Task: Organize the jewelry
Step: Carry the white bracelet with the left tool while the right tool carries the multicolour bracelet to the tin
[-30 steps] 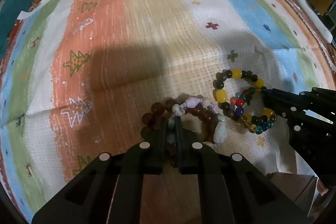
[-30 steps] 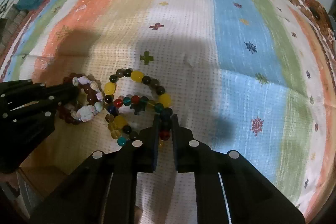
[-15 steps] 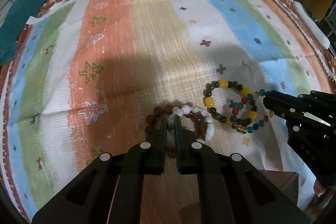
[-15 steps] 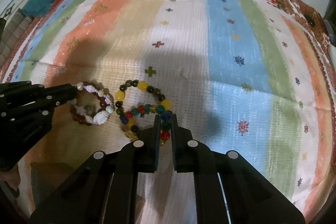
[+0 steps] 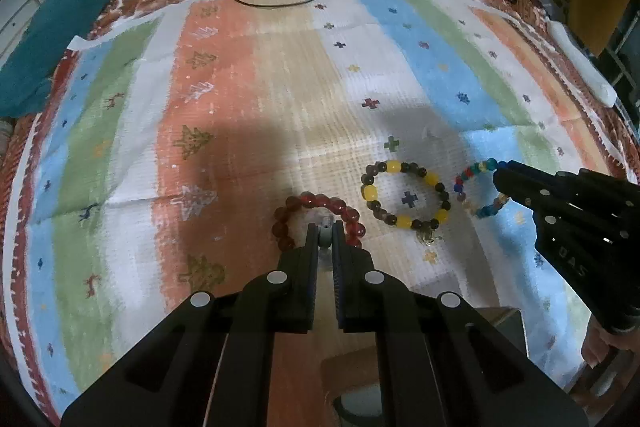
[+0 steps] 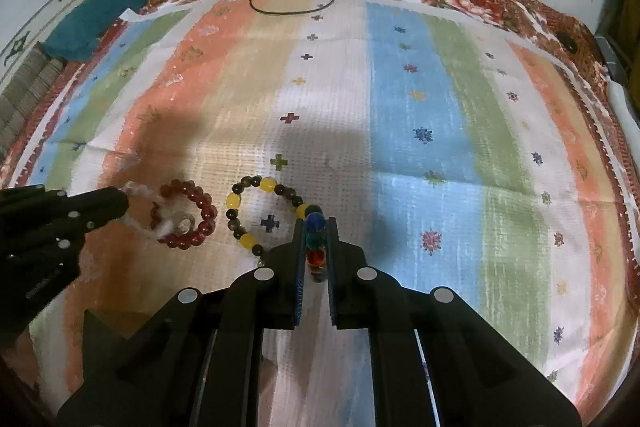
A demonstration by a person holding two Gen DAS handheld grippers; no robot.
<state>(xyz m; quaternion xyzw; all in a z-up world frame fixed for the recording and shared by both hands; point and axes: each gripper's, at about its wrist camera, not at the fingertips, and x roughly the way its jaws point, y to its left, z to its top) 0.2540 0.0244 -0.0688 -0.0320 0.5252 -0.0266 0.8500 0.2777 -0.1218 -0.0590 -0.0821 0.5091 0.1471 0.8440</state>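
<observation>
Both grippers risen since a second ago, bracelets pulled apart. Left gripper (image 5: 325, 231) clamped on pale bead bracelet (image 6: 138, 191), lower centre. Right gripper (image 6: 316, 227) clamped on multicolour bracelet (image 5: 478, 174). Red bracelet (image 5: 320, 205), yellow-dark bracelet (image 5: 404, 195) lie on striped cloth (image 5: 248, 99), mid-frame.

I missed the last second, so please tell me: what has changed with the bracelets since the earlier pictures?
Both tongs rose. The left tongs lifted the pale stone bracelet off the dark red bead bracelet; the right tongs pulled the multicoloured bead bracelet clear of the yellow-and-dark bead bracelet. Those two stayed on the striped cloth.
</observation>
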